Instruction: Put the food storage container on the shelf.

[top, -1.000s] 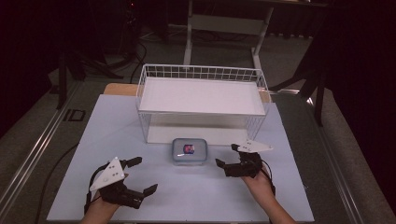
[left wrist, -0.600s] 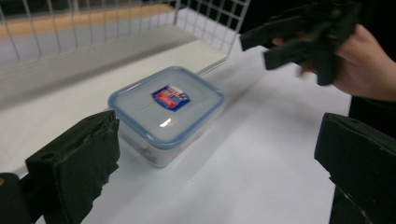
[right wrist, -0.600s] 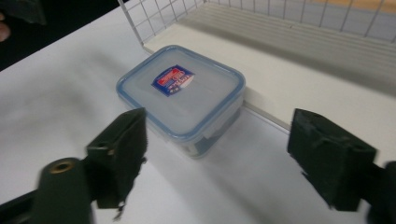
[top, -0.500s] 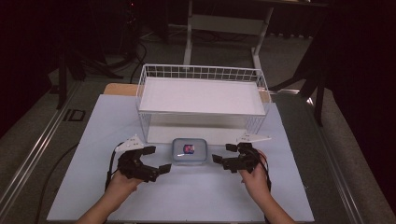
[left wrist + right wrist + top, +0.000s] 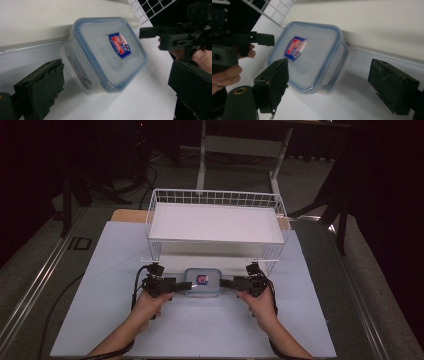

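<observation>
Both tongs sit level at the short ends of the container (image 5: 203,282), one per side. It rests on the white table (image 5: 100,320), just in front of the wire basket (image 5: 215,227).

Left tongs (image 5: 184,285): jaws spread wide, in the left gripper view one pad on either side of the near end of the box, neither pressing on it. Right tongs (image 5: 225,282): also spread. Their jaws have just closed slightly, then steadied. In the right gripper view the box end lies between the jaws, with no contact that I can see. Nothing is gripped yet.

Materials: the box is a rounded rectangle of cloudy translucent plastic with a blue-rimmed lid and a red-and-blue label (image 5: 119,45) on top. The walls look smooth and slick. The tong pads are matte black blocks. The basket is thin white-coated wire in a grid with a pale liner.

Risks, as I judge them:
- Smooth plastic on a smooth table: if one side closes first, the box may skate or rotate towards the other.
- Rounded corners could squirt out of flat pads.
- A pinch on the lid rim alone might pop the lid loose.
- The basket's front wires are close behind, so a forward shove would jam the box against them.
</observation>
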Available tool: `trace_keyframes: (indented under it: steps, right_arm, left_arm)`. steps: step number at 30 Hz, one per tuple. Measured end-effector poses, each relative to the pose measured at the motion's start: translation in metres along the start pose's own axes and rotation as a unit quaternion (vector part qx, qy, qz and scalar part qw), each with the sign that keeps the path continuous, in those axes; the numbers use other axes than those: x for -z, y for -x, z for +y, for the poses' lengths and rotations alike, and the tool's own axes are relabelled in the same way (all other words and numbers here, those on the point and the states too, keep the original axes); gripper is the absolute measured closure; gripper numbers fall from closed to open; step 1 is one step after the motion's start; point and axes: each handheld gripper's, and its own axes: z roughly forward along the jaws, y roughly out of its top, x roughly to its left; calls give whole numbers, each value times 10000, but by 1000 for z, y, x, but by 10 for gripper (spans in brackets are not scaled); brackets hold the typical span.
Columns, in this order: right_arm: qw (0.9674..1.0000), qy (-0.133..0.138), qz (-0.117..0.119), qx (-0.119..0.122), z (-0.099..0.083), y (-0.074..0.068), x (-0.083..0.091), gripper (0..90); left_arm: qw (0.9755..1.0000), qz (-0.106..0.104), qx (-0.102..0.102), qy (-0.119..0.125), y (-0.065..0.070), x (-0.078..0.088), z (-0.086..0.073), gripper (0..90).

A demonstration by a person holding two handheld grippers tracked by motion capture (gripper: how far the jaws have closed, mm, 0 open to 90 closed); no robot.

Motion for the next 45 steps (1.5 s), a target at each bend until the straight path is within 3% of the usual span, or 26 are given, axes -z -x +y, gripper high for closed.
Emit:
trace_keyframes:
  steps: [3,6,9,12,14,16,19,21,24,27,28,33,37,39,45]
  right_arm:
    - [9997,-94,37,-218,1,5,-9,207]
    - [9986,-188,220,-452,2,9,-18,219]
    - [9976,-223,285,-587,3,11,-23,232]
    - [9959,-351,407,-730,3,12,-32,260]
    - [9944,-449,472,-827,3,11,-35,265]
    - [9940,-482,494,-846,3,10,-36,296]
    - [9941,-509,497,-821,3,9,-36,332]
    - [9935,-522,574,-838,3,7,-36,363]
    - [9940,-583,509,-769,4,5,-36,369]
    - [9931,-623,542,-832,3,6,-33,398]
    - [9929,-620,539,-859,2,5,-32,406]
    - [9956,-499,502,-608,-4,0,-26,440]
    - [9978,-351,431,-361,-10,-5,-22,448]
    - [9983,-321,378,-318,-13,-8,-20,456]
    - [9993,-181,292,-118,-20,-14,-16,460]
  left_arm:
    - [10000,8,80,-19,-3,-7,1,52]
    - [9997,-98,236,6,-6,-12,2,79]
    - [9996,7,259,-95,-7,-16,3,129]
    - [9990,60,437,-119,-11,-18,3,200]
    - [9987,10,477,-202,-12,-19,3,240]
    - [9988,70,384,-291,-12,-21,3,273]
    - [9984,75,498,-256,-16,-19,3,349]
    - [9984,89,478,-287,-16,-20,3,372]
    - [9983,53,461,-340,-17,-20,4,380]
    - [9987,74,362,-364,-14,-19,4,394]
    - [9990,115,230,-365,-12,-18,4,395]
    - [9989,170,-63,-423,-6,-14,0,419]
    - [9991,144,-89,-391,-4,-10,-4,462]
    - [9984,266,-299,-394,2,-9,-6,467]
    - [9980,321,-440,-325,6,-7,-11,474]
